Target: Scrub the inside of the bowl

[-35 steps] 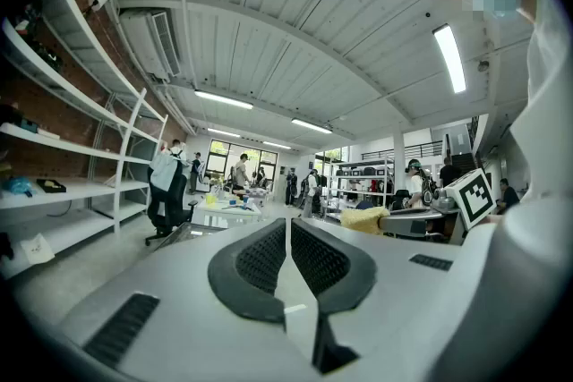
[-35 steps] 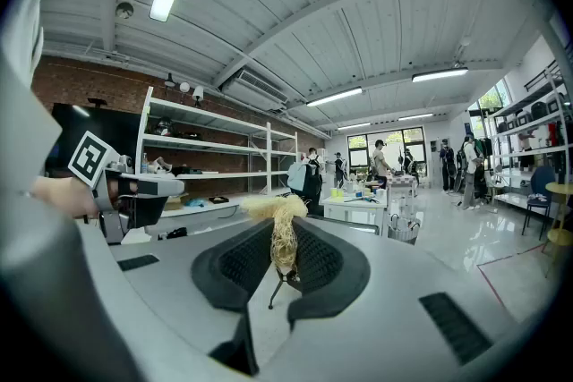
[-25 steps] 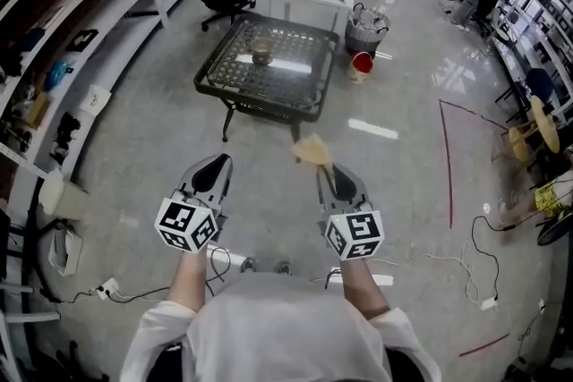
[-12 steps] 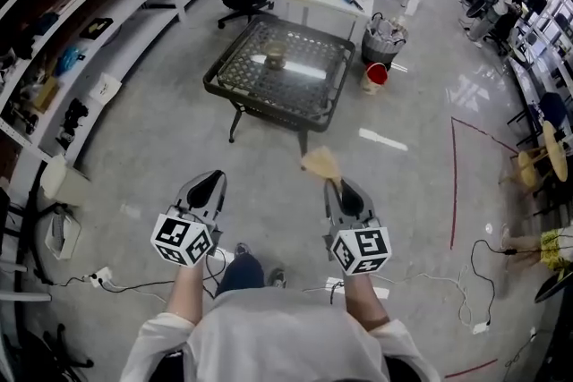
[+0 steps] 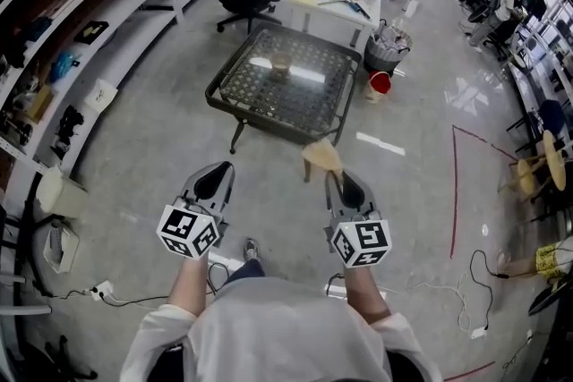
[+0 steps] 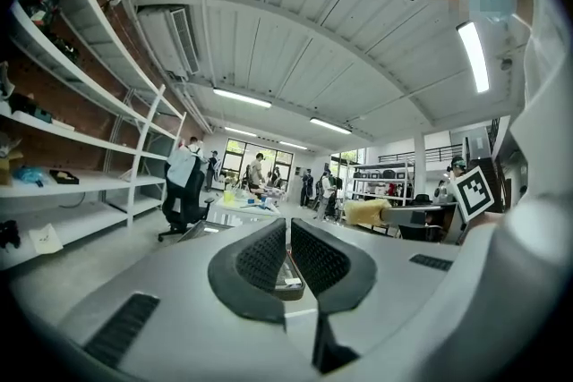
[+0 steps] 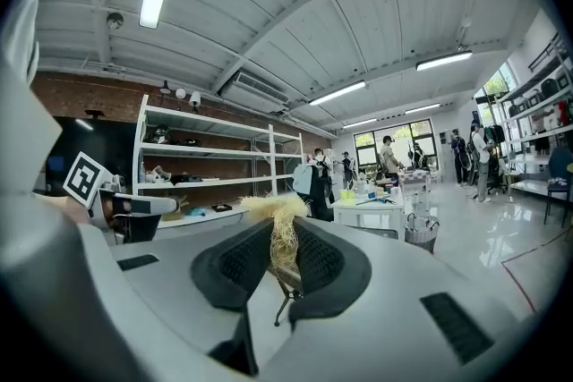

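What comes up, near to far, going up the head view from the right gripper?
right gripper → fibre scrubber clamped in its jaws → black mesh table → bowl on that table → white desk

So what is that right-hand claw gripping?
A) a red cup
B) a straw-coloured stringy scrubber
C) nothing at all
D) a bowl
B: the right gripper view shows the right gripper with its jaws closed on a pale, fibrous scrubber, whose tuft sticks out past them.
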Tool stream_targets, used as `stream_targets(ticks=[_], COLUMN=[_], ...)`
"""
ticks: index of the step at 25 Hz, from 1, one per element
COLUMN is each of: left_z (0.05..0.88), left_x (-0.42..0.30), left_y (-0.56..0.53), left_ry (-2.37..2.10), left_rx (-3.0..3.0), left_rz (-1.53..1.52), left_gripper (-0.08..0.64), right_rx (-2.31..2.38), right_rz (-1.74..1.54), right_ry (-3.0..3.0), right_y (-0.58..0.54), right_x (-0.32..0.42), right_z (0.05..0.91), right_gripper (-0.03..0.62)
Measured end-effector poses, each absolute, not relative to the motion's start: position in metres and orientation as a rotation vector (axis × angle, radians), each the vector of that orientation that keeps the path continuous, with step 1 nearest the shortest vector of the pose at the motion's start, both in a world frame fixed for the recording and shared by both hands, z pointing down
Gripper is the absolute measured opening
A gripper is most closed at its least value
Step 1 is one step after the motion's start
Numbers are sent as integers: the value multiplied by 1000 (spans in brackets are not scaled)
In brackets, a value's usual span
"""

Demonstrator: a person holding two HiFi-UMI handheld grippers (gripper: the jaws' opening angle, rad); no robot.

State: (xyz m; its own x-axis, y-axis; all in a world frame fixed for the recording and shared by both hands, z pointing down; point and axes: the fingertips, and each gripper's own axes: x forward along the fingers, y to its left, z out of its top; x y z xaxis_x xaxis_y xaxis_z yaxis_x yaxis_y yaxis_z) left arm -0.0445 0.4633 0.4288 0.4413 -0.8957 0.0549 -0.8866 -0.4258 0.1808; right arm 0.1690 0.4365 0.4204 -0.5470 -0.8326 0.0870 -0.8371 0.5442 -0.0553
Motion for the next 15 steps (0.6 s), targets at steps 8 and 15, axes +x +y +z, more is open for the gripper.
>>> stream_targets(ticks=[8,15], left_z=[423,433], left_x=[-87,-116], left_y=[392,360], left_ry=[-1491,-1444], left_rx=[2589,2576], left_rz=[-57,-44], left_gripper=[44,44], right_rx=[1537,1564], right_rz=[137,217], right_ry=[-2676,-2622], right_y=[374,348], right_x=[123,102], right_z=[420,436], right_gripper=[77,77])
